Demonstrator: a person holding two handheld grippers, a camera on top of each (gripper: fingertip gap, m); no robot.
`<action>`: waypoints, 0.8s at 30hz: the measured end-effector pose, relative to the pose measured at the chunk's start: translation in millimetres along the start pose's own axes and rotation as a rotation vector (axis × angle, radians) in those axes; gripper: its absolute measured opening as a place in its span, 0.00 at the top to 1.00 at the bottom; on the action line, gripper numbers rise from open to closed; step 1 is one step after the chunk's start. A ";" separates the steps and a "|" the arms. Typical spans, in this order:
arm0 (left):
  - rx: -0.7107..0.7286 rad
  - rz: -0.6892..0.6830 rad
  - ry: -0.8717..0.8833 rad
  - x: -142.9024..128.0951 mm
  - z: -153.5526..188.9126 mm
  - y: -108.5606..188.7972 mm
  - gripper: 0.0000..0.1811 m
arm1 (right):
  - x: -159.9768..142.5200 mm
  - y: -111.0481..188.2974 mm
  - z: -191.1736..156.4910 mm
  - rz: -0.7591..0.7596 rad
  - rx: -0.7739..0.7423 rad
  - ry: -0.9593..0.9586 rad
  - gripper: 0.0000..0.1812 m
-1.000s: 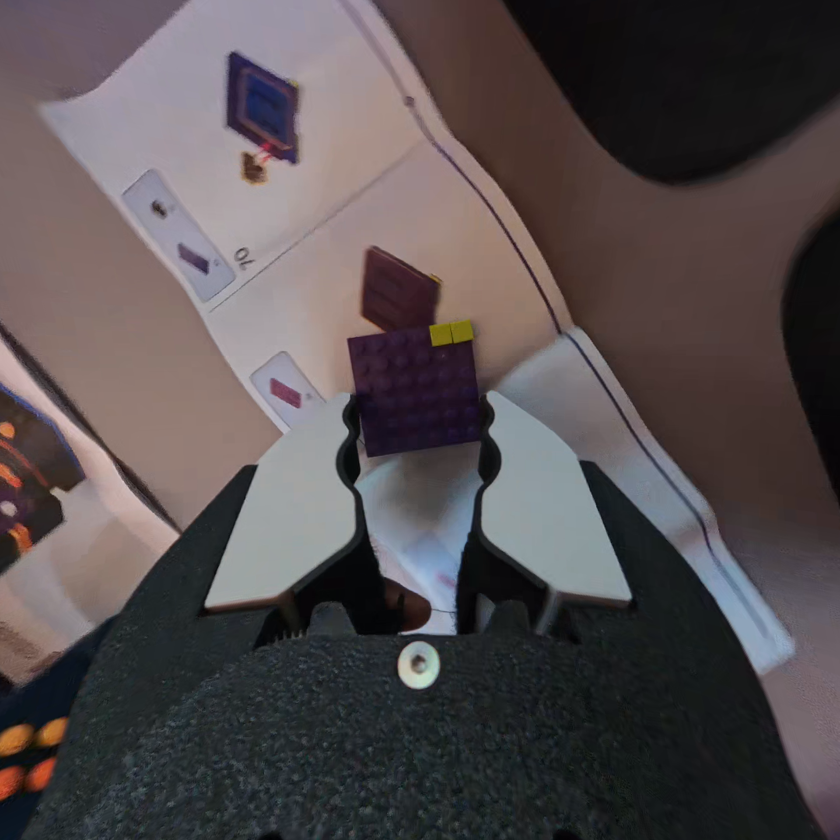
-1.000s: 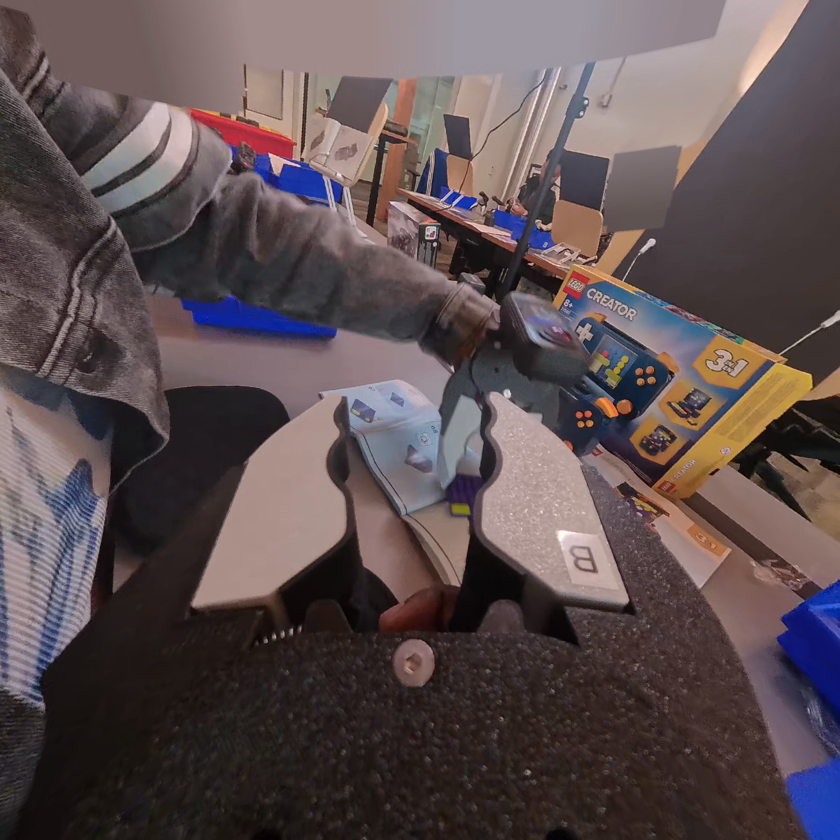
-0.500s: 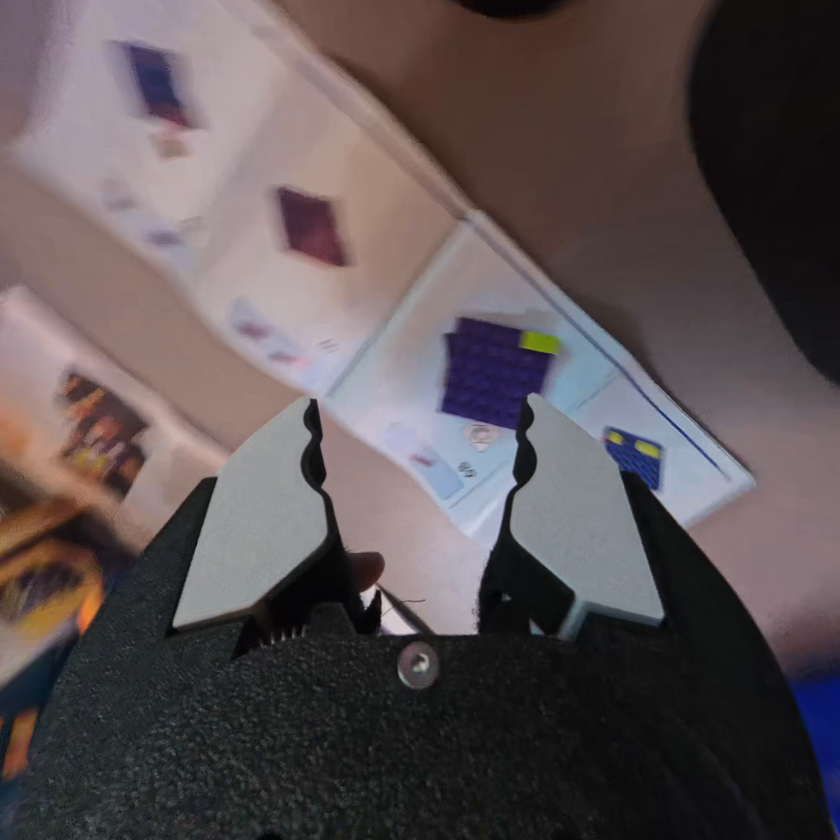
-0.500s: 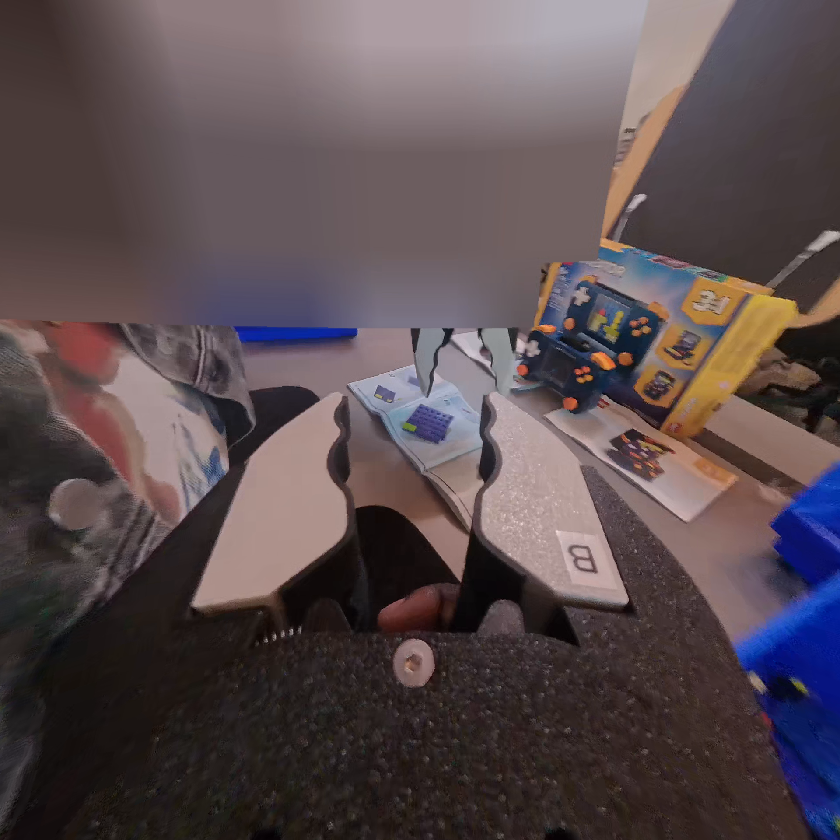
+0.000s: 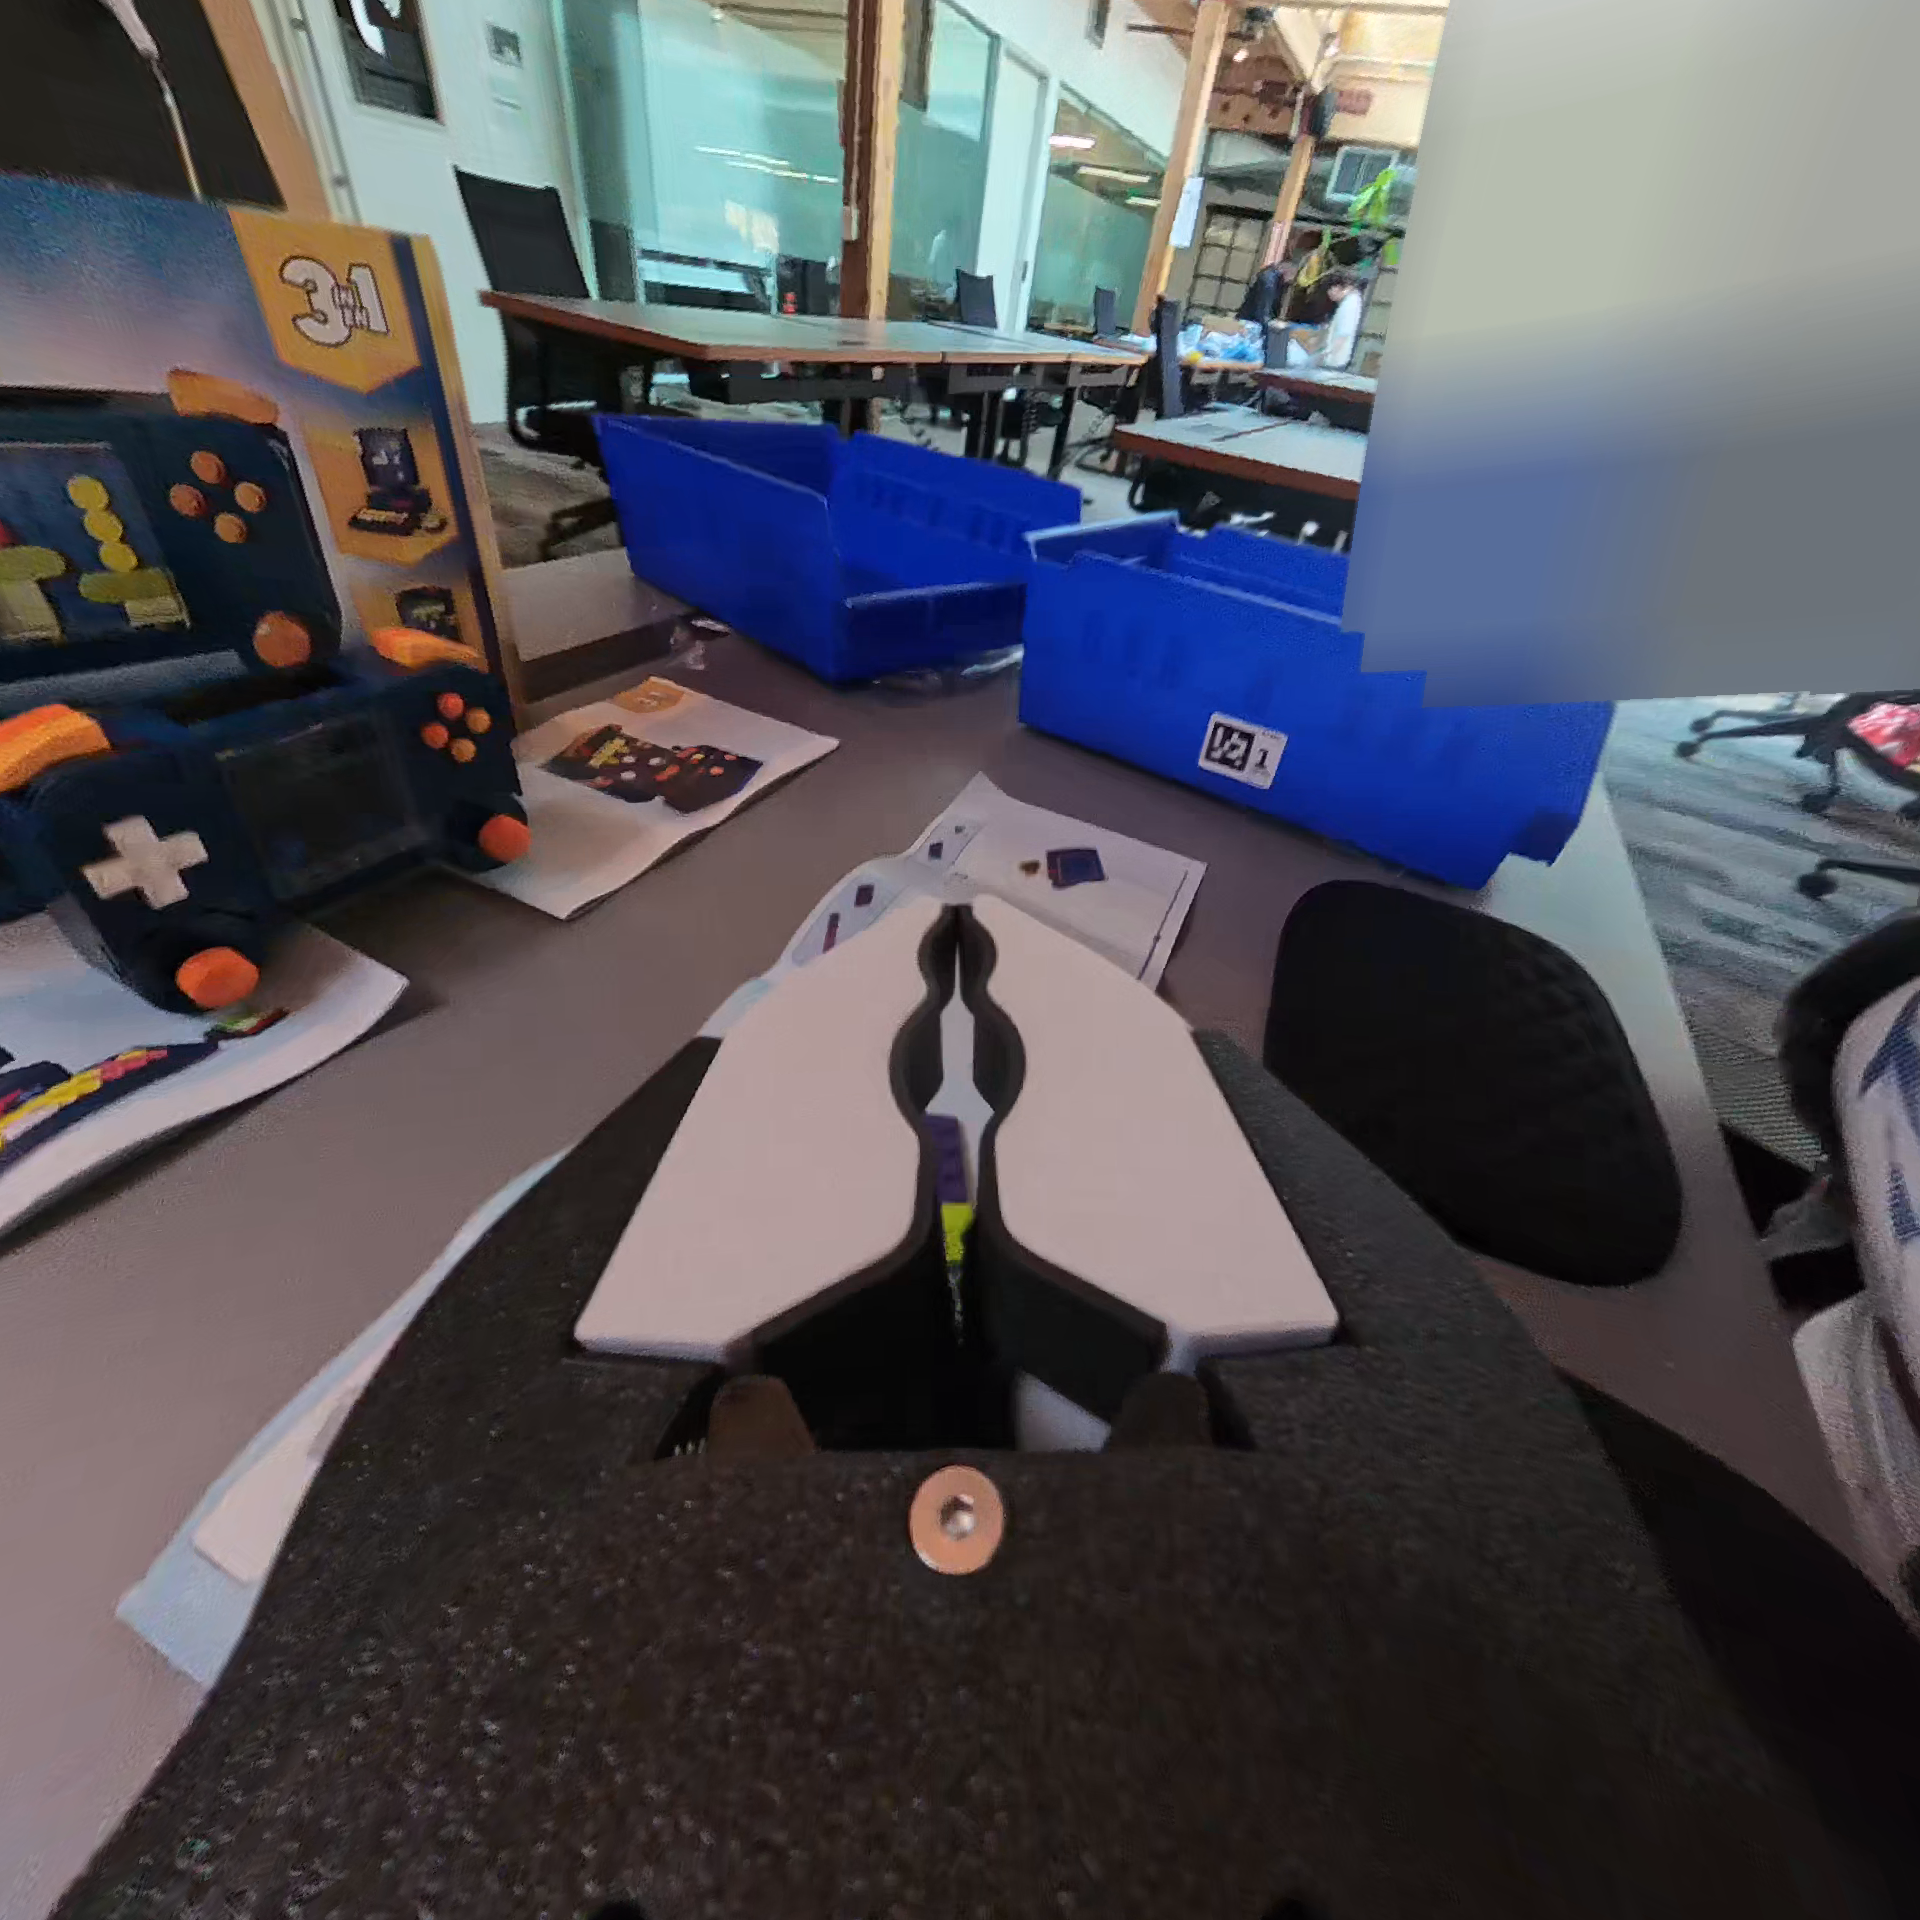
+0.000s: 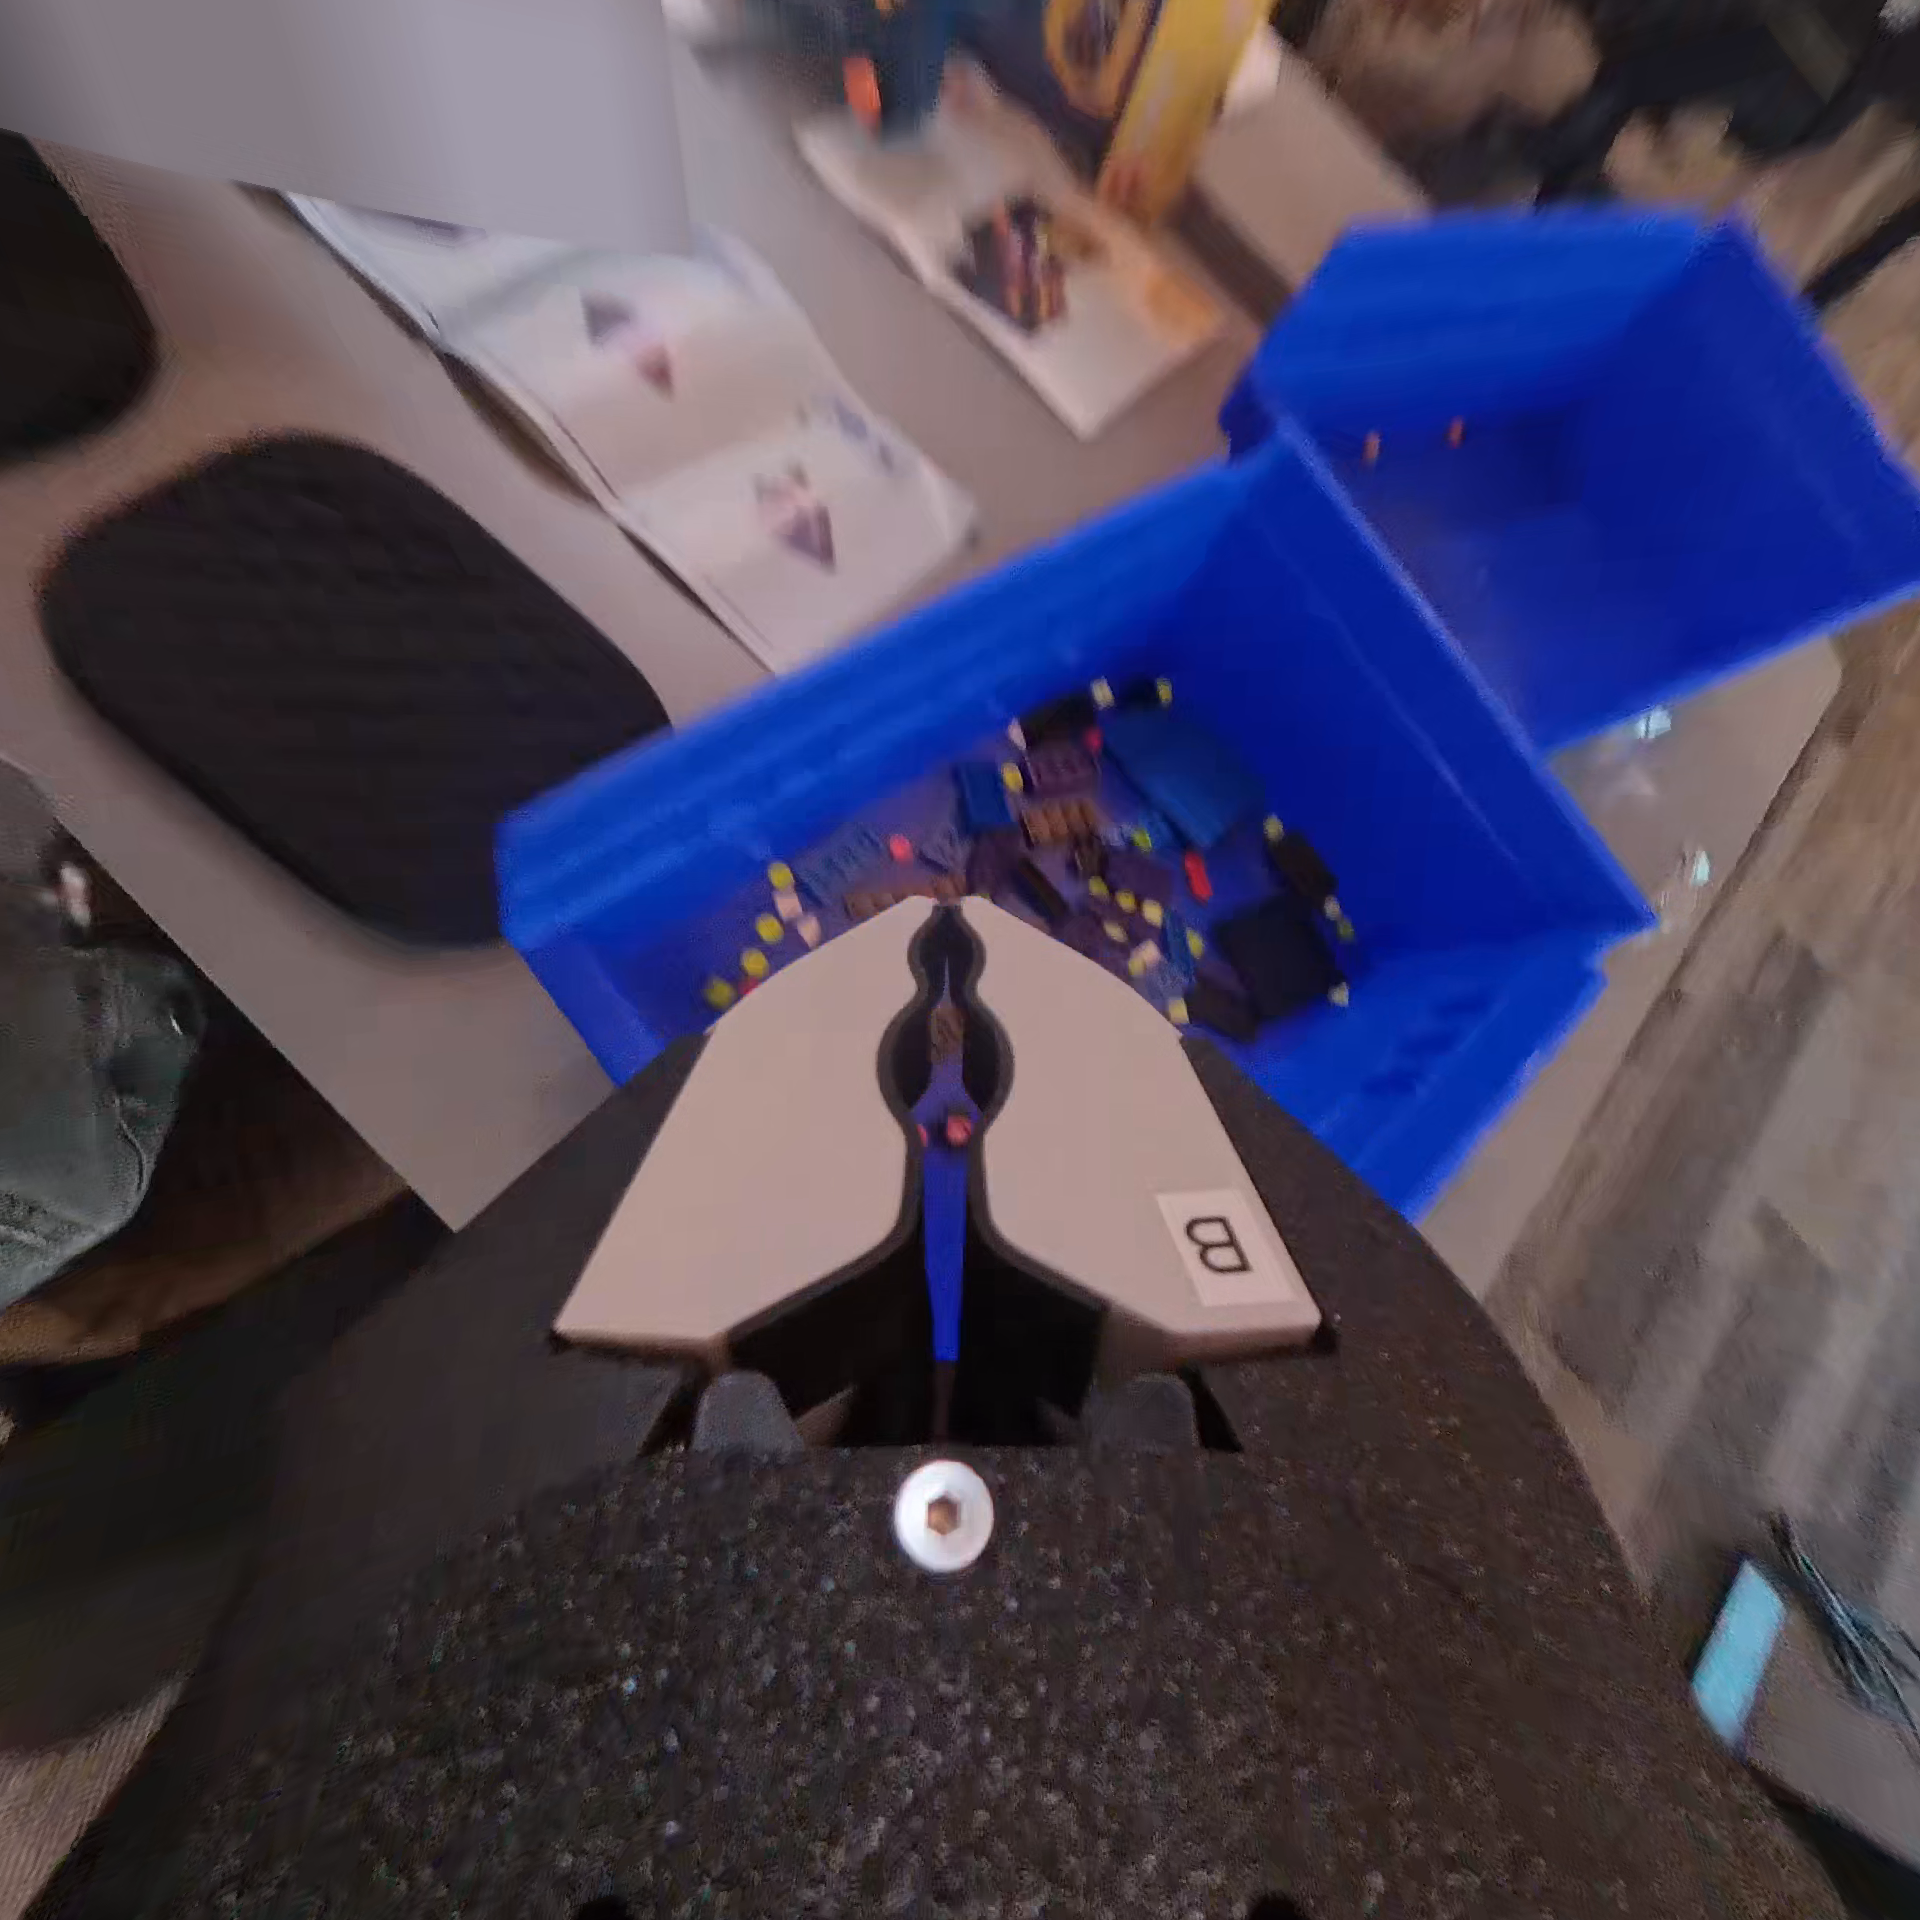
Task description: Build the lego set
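Note:
My left gripper (image 5: 956, 916) is shut, low over the open instruction booklet (image 5: 1081, 883). Through the narrow gap between its fingers I see a strip of the purple plate (image 5: 948, 1153) with its yellow piece (image 5: 956, 1226), lying under the gripper. My right gripper (image 6: 943, 912) is shut and hovers over the near end of a blue bin (image 6: 727, 790) that holds several loose Lego pieces (image 6: 1091, 831) in blue, purple, black, yellow and red. The right wrist view is blurred. The booklet also shows there (image 6: 727, 468).
A second blue bin (image 6: 1610, 416) stands beyond the first; both also show in the left wrist view (image 5: 1299, 675) (image 5: 790, 540). The Lego box (image 5: 343, 416), a built dark blue console model (image 5: 260, 748) and a leaflet (image 5: 665, 758) are at the left. Black pads (image 5: 1455, 1081) (image 6: 312, 675) lie beside the booklet.
My left gripper let the purple plate go onto the booklet, shut empty and tilted up to face across the table. My right gripper shut and swung right, over the blue bin of pieces.

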State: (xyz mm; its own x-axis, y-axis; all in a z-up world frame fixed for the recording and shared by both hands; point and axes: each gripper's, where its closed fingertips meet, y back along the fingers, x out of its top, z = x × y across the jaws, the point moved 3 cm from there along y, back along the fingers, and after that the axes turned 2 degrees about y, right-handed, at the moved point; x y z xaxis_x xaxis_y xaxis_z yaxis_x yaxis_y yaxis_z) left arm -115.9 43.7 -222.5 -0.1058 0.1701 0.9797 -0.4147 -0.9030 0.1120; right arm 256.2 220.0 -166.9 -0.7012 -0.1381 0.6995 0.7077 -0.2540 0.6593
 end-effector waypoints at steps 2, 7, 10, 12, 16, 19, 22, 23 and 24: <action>-0.008 0.016 -0.035 -10.2 9.2 -0.9 1.00 | -10.4 -8.1 11.7 -0.118 0.068 0.009 0.99; 0.015 0.148 -0.155 -1.0 14.1 -0.7 0.97 | -51.4 -45.3 29.0 -0.464 0.217 0.033 0.88; 0.028 0.174 -0.157 -4.9 12.9 -1.4 0.96 | -57.9 -74.2 16.4 -0.494 0.334 0.092 1.00; 0.048 0.146 -0.189 -10.3 11.4 -2.5 0.96 | -69.7 -79.8 10.5 -0.591 0.379 0.140 1.00; 0.080 0.154 -0.248 -10.1 8.4 -3.0 0.95 | -91.4 -68.6 3.8 -0.736 0.432 0.060 0.95; 0.096 0.131 -0.288 -13.6 7.4 -5.9 0.95 | -106.5 -63.2 -7.7 -0.795 0.455 0.063 0.93; 0.084 0.108 -0.299 -16.8 9.0 -9.2 0.95 | -111.8 -68.2 -19.7 -0.775 0.475 0.103 0.91; 0.087 0.107 -0.301 -17.1 8.7 -9.4 0.95 | -112.2 -70.4 -20.9 -0.764 0.470 0.125 0.91; 0.092 0.107 -0.299 -17.3 7.9 -9.5 0.95 | -112.6 -72.1 -21.3 -0.758 0.464 0.141 0.91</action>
State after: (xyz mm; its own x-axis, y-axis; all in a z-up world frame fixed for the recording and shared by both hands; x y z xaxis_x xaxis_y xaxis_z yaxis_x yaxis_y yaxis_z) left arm -103.0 46.2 -239.2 0.1312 -0.0392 0.9906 -0.3309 -0.9436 0.0065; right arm 282.4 233.5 -299.1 -0.9767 -0.2143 0.0116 -0.0064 0.0832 0.9965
